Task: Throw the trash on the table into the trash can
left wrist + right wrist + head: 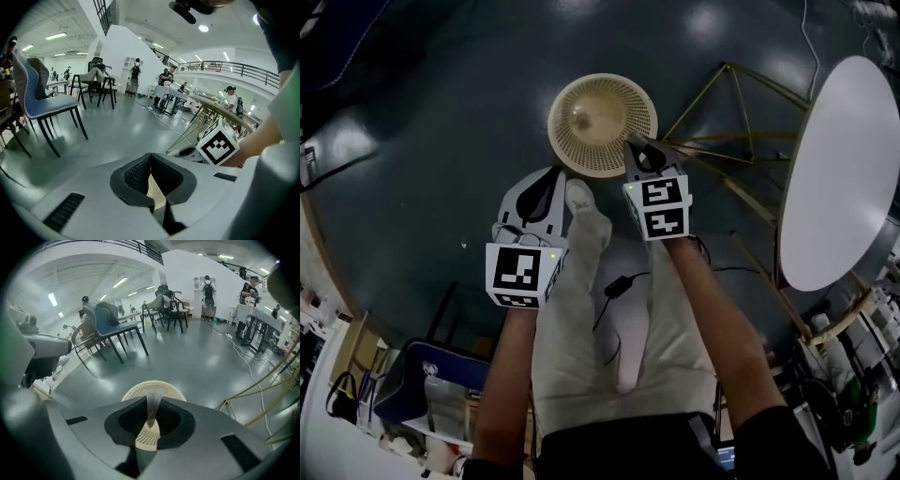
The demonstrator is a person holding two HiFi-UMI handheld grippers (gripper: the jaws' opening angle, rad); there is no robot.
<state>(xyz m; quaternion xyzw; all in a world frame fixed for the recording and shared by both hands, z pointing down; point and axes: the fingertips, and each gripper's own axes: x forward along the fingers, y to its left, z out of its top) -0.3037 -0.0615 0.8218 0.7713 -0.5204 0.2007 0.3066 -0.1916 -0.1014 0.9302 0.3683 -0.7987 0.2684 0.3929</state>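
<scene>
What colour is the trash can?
The trash can is cream, with a mesh pattern; clearest in the head view.

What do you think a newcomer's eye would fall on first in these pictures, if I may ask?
The cream mesh trash can on the dark floor, in the upper middle of the head view, stands out first. Next, the right gripper hangs by its rim, jaws pinching a thin grey scrap, while the left gripper beside it is shut and empty. A white round table stands at the right.

Upright cream mesh trash can (602, 125); thin clear scrap (151, 409) pinched near it.
</scene>
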